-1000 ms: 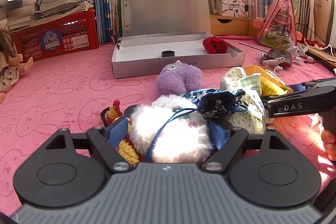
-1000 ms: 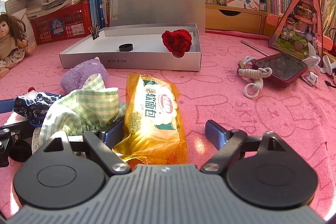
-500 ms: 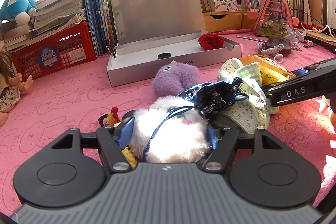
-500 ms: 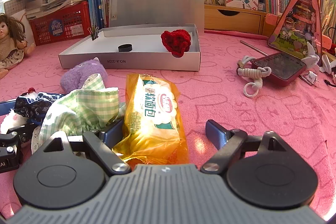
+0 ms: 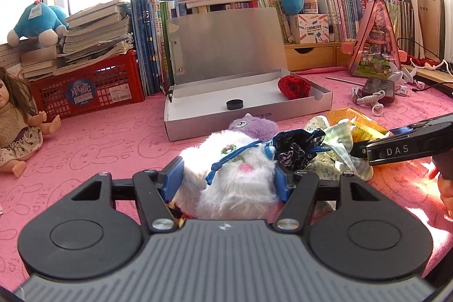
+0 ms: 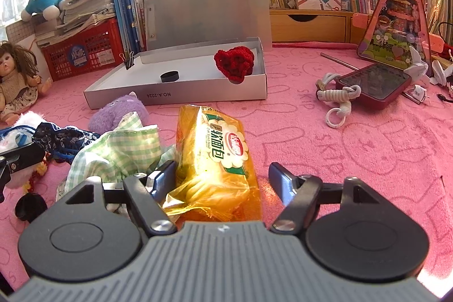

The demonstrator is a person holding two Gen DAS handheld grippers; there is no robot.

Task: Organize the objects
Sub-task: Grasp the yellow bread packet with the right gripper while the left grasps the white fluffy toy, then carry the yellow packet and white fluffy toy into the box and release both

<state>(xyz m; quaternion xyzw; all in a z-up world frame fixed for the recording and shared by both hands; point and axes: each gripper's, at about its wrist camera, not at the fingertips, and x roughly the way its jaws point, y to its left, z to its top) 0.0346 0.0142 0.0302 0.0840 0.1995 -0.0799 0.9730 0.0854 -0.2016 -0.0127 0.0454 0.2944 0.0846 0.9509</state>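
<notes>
Pink rabbit-print counter (image 5: 93, 137) – bookshelves behind; left gripper (image 5: 228, 177) clamps a white plush pouch (image 5: 232, 174), right gripper (image 6: 222, 177) gapes wide around bread (image 6: 218, 157).

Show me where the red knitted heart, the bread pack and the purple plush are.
heart (image 6: 233, 61): right wrist view, middle of the knit.
bread pack (image 6: 219, 157): right wrist view, on the printed label.
purple plush (image 6: 117, 113): right wrist view, middle of its body.
</notes>
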